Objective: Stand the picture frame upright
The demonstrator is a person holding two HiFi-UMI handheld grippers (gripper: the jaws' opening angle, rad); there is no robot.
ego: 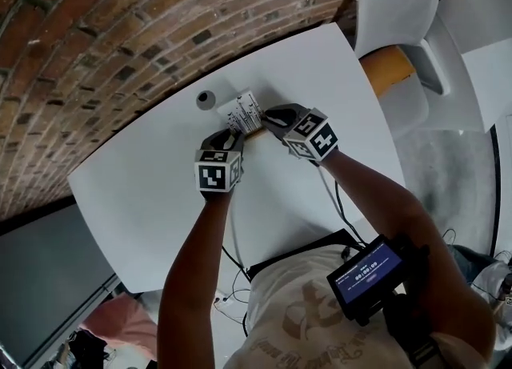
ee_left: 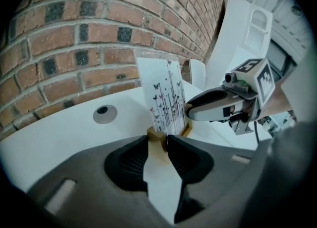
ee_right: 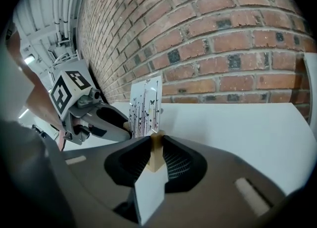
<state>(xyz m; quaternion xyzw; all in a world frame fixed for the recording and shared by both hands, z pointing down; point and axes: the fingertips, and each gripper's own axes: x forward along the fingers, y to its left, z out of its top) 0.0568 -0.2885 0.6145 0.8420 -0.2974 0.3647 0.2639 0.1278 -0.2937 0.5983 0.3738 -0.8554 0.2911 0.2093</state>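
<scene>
Brick wall [ego: 96,31] runs close behind the white table [ego: 144,191], with a white chair [ego: 396,15] off its far right end. On the table near the wall, the frame [ego: 244,113] stands about upright, its printed panel rising from a wooden base. Your left gripper [ee_left: 158,140] and right gripper [ee_right: 156,140] each pinch one end of that base, jaws narrow. Settle the base flat, then release both ends evenly; an uneven release would likely tip it. Mind the round cap [ego: 206,99] just left of it.
</scene>
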